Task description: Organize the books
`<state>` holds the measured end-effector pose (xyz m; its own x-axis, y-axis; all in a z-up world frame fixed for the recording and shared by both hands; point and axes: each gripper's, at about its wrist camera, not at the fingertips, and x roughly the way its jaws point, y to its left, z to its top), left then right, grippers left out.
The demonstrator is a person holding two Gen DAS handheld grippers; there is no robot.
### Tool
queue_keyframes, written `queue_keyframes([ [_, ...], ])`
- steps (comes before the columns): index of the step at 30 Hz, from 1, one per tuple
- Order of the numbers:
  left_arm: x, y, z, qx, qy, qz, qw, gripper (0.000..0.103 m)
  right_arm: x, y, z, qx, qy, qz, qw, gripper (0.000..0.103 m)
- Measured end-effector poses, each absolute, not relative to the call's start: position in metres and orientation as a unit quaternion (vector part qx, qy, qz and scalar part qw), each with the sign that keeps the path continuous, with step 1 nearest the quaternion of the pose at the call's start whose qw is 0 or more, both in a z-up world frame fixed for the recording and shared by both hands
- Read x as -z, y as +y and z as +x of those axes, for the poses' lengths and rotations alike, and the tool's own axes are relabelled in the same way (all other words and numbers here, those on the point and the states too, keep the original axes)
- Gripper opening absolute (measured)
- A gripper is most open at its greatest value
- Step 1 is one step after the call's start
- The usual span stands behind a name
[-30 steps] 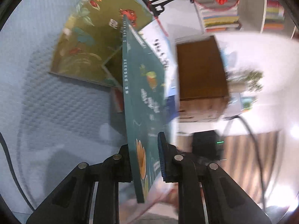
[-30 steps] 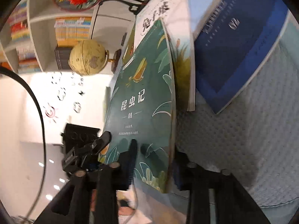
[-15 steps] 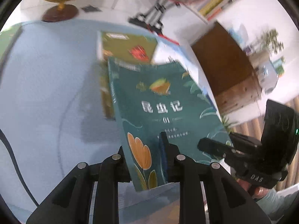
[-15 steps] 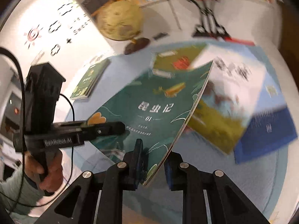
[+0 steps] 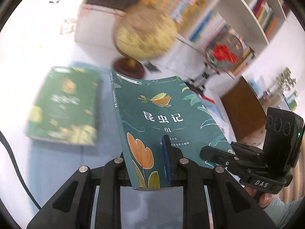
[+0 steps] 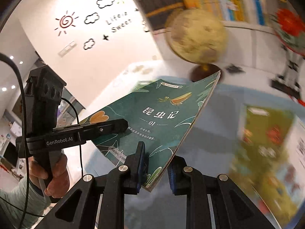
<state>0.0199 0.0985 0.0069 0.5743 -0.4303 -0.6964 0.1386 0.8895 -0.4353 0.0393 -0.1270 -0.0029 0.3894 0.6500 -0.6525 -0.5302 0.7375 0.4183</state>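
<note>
A teal book [image 5: 162, 114] with an orange flower and an insect on its cover hangs above the blue table, cover up. My left gripper [image 5: 146, 152] is shut on its near edge by the spine, one blue pad [image 5: 166, 152] lying on the cover. My right gripper [image 6: 156, 162] is shut on the near corner of the same book [image 6: 162, 114], at its page side. Each wrist view shows the other gripper clamped on the book: the right gripper [image 5: 215, 152] and the left gripper [image 6: 114, 126]. A blurred green book [image 5: 64, 106] lies flat on the table to the left.
A yellowish globe [image 5: 144, 32] on a dark base stands just beyond the book. A red round fan ornament [image 5: 225, 53] and bookshelves [image 5: 257, 9] are behind. An olive book [image 6: 266, 133] lies among others on the blue table cloth [image 6: 228, 99] at right. A brown cabinet [image 5: 242, 110] stands off the table.
The teal book has been lifted off the pile, turned from edge-on to cover-up, and carried left toward the globe and the green book. Both grippers kept their hold.
</note>
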Motion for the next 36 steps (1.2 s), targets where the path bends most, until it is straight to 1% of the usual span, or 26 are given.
queue_keyframes([
  [6,-0.009,0.173,0.043,0.142,0.408,-0.173,0.885,0.019,-0.003,-0.046,0.075,-0.373,0.422,0.069,0.824,0.020],
  [9,0.005,0.205,0.061,0.135,0.408,-0.184,0.884,0.019,0.006,-0.015,0.094,-0.374,0.431,0.072,0.818,0.021],
  [11,0.019,0.222,0.074,0.132,0.413,-0.191,0.881,0.019,0.022,-0.002,0.113,-0.374,0.450,0.096,0.805,0.021],
  [14,0.040,0.234,0.089,0.129,0.426,-0.199,0.873,0.019,0.048,0.011,0.134,-0.364,0.476,0.124,0.791,0.021],
  [19,0.070,0.244,0.100,0.130,0.440,-0.222,0.861,0.020,0.072,0.025,0.143,-0.339,0.494,0.126,0.790,0.021],
  [23,0.086,0.252,0.100,0.124,0.454,-0.230,0.852,0.026,0.083,0.029,0.146,-0.330,0.506,0.125,0.787,0.021],
  [25,0.093,0.254,0.100,0.120,0.463,-0.228,0.848,0.028,0.086,0.033,0.143,-0.324,0.511,0.125,0.786,0.021],
  [27,0.098,0.254,0.101,0.112,0.469,-0.227,0.846,0.031,0.090,0.036,0.144,-0.319,0.516,0.127,0.785,0.021],
  [36,0.105,0.263,0.098,0.068,0.481,-0.206,0.850,0.033,0.109,0.045,0.152,-0.284,0.545,0.129,0.778,0.023],
])
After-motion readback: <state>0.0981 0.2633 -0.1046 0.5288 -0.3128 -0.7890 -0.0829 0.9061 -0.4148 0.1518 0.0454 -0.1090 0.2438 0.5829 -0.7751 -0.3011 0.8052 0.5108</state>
